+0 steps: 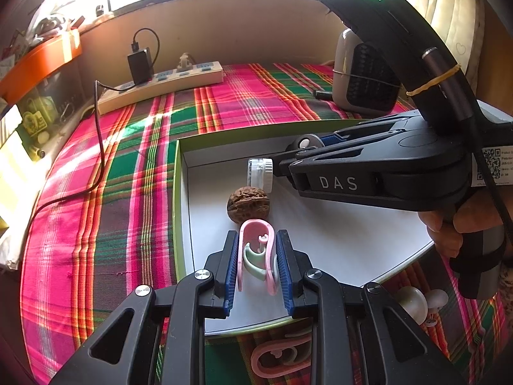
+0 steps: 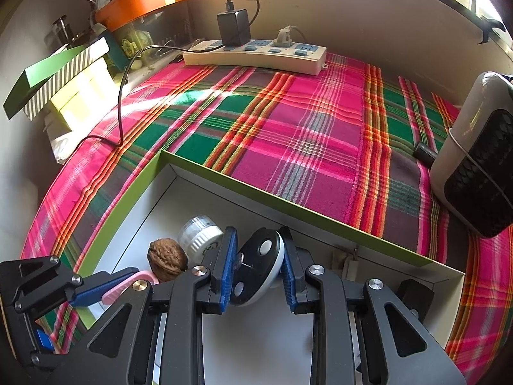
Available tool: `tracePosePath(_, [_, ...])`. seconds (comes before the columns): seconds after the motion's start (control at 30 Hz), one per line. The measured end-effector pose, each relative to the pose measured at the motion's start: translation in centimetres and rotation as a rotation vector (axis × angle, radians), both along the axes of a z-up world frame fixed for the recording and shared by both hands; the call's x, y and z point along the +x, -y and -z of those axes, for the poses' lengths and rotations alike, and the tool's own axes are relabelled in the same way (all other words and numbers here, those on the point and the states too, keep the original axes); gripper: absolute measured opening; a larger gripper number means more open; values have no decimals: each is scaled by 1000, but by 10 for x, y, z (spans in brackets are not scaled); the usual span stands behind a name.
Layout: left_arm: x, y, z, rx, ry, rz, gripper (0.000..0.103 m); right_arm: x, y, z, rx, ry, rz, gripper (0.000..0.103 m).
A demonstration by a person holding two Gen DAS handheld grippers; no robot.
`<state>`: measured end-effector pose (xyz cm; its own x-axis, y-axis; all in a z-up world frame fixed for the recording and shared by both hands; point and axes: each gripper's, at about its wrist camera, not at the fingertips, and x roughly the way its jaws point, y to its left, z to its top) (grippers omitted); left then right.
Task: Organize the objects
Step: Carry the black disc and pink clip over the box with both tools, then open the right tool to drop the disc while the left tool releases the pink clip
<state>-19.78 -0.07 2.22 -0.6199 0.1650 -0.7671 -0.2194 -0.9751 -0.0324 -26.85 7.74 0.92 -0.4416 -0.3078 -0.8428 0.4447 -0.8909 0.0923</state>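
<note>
Both grippers hold items over the white box, ready to set them down.

In the left wrist view, left to right: the box wall, then the left gripper closed narrow on a pink clip just before the walnut and jar, then the right gripper closed on a black-and-white disc above the box's far side. To finish well, I judge each should be lowered until its item nears the floor, clear of walnut and jar, then opened gently; another clip and white knobs lie outside on the cloth.
</note>
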Motion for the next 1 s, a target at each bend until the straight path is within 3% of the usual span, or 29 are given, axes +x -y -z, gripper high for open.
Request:
tracePosePath(0.57, [0,0,0,-5,3,-5,22,1,-1,0,-9,1,1,28])
tracePosePath(0.7, [0,1,1,-5,6,-7,23,2,-1,1,-15,2,4,37])
tracePosePath(1.0, [4,2,-1,8,11,-10,26,5,-5,-2,-32,-3,22,46])
